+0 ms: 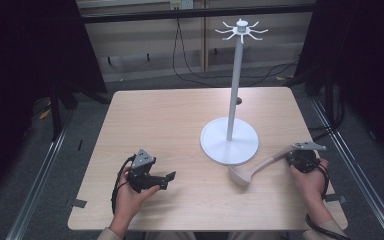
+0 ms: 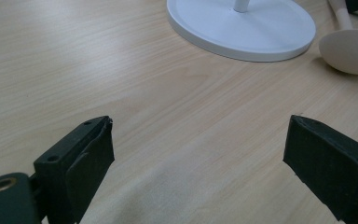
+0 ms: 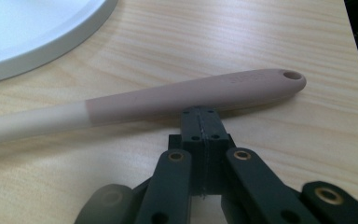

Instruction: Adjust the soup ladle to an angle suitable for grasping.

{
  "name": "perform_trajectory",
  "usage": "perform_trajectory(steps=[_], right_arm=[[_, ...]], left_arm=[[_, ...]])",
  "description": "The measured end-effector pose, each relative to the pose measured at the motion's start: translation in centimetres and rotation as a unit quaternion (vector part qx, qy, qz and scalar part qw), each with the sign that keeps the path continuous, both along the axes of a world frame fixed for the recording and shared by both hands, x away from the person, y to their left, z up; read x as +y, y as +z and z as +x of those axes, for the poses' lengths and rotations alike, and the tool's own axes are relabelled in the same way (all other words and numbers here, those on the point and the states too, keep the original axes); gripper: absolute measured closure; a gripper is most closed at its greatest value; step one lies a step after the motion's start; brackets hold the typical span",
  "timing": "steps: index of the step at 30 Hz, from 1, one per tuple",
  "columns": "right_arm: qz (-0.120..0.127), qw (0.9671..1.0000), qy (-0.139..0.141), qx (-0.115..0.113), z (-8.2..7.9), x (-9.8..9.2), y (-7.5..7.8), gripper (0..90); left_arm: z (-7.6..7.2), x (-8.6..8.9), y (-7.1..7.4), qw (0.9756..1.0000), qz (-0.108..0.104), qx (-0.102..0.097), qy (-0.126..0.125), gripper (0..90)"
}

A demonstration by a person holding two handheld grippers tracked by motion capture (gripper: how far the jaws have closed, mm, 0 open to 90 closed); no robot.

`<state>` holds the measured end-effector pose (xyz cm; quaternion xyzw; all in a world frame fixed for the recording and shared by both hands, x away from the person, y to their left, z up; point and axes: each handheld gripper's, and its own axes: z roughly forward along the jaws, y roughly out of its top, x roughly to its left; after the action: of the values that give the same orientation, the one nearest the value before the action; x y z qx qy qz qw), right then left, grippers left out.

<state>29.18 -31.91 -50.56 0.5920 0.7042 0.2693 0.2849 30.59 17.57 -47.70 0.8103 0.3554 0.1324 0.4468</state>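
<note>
High view gives us a pale wooden table (image 1: 180, 125) with rounded corners and fine straight grain, standing on a grey floor (image 1: 80, 150) between 2 metal rails, with dark curtains at both sides and black cables trailing along the back wall.

On the far half of the table stands a white hook stand with a round flat base, a slim upright pole and a crown of curved hooks at the top (image 1: 230, 142). In the left gripper view its smooth, raised-rim base (image 2: 242, 28) lies ahead of our left gripper's jaws and to their right.

Our left gripper (image 1: 166, 179), black with a grey three-cornered plate on top, is held in our left hand (image 1: 130, 197) near the table's near edge. Its 2 matte, blocky jaws stand wide apart with bare wood between them, holding nothing.

Just beyond the base, further right in that view, rests the bowl of a long beige and dusty-pink silicone spoon (image 2: 349, 49). From above, the spoon (image 1: 252, 169) lies flat on the table, its bowl near the base's rim and its handle running to our right gripper (image 1: 286, 156), held in our right hand (image 1: 310, 180).

In the right gripper view the spoon's handle (image 3: 191, 95) crosses just ahead of our jaw tips, cream to the left, pink to the right, ending in a rounded tip with a small hole. The right jaws are pressed together; we cannot tell whether they pinch the handle or merely touch it.
</note>
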Motion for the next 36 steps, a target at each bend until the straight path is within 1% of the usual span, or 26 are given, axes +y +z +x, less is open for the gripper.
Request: perform_trajectory(steps=[6,7,9,11,14,15,16,17,20,24,27,31,32,33,34,35,36], right_arm=[[0.004,1.0,0.002,-0.003,0.8,0.3,-0.1,90.0],[0.002,1.0,0.003,-0.003,1.2,0.5,-0.1,90.0],[-0.001,1.0,0.006,-0.002,1.4,0.6,-0.1,90.0],[0.008,0.9999,0.007,-0.002,2.1,0.8,-0.1,90.0],[0.011,0.9999,0.01,-0.005,2.8,0.9,-0.2,88.6],[0.014,0.9999,0.009,-0.003,3.0,1.0,-0.1,88.1],[0.014,0.9999,0.009,-0.003,3.0,1.0,-0.1,88.1],[0.017,0.9998,0.01,-0.003,3.5,1.2,-0.2,87.3],[0.021,0.9996,0.019,-0.007,4.1,1.5,-0.3,86.7],[0.023,0.9996,0.017,-0.007,4.4,1.8,-0.3,86.2],[0.029,0.9992,0.026,-0.007,4.9,2.0,-0.3,84.1],[0.028,0.9993,0.026,-0.003,5.0,2.2,-0.2,83.3],[0.03,0.9993,0.02,-0.003,5.0,2.3,-0.2,80.9],[0.033,0.9993,0.019,-0.002,5.0,2.3,-0.2,79.6],[0.034,0.9992,0.019,0.0,4.9,2.2,-0.2,78.2],[0.036,0.9992,0.019,0.001,4.8,2.2,-0.2,76.3],[0.036,0.9992,0.019,0.001,4.8,2.2,-0.2,76.3]], left_arm=[[0.2,-0.4,-0.1,1.0,0.0,-0.001,-0.005,8.2],[0.2,-0.5,-0.1,1.0,0.0,0.0,-0.008,8.2],[0.2,-0.6,-0.1,1.0,0.002,-0.001,-0.009,8.2],[0.3,-0.7,-0.1,1.0,0.002,0.001,-0.009,8.2],[0.4,-0.7,-0.1,0.9999,0.001,0.001,-0.01,8.2],[0.4,-0.7,-0.1,0.9999,0.002,0.001,-0.011,8.2],[0.4,-0.7,-0.1,0.9999,0.002,0.001,-0.011,8.2],[0.4,-0.8,-0.1,0.9999,0.004,0.001,-0.011,8.2],[0.4,-0.9,-0.2,0.9999,0.002,0.0,-0.014,8.2],[0.4,-0.9,-0.2,0.9999,0.004,0.0,-0.016,8.2],[0.4,-1.0,-0.2,0.9999,0.004,0.0,-0.017,8.2],[0.4,-1.1,-0.1,0.9998,0.005,0.0,-0.02,8.2],[0.5,-1.2,-0.2,0.9998,0.004,0.0,-0.022,8.2],[0.5,-1.2,-0.2,0.9997,0.008,-0.001,-0.022,8.2],[0.6,-1.3,-0.2,0.9997,0.009,0.002,-0.024,8.2],[0.6,-1.3,-0.3,0.9996,0.009,0.001,-0.026,8.2],[0.6,-1.3,-0.3,0.9996,0.009,0.001,-0.026,8.3]])
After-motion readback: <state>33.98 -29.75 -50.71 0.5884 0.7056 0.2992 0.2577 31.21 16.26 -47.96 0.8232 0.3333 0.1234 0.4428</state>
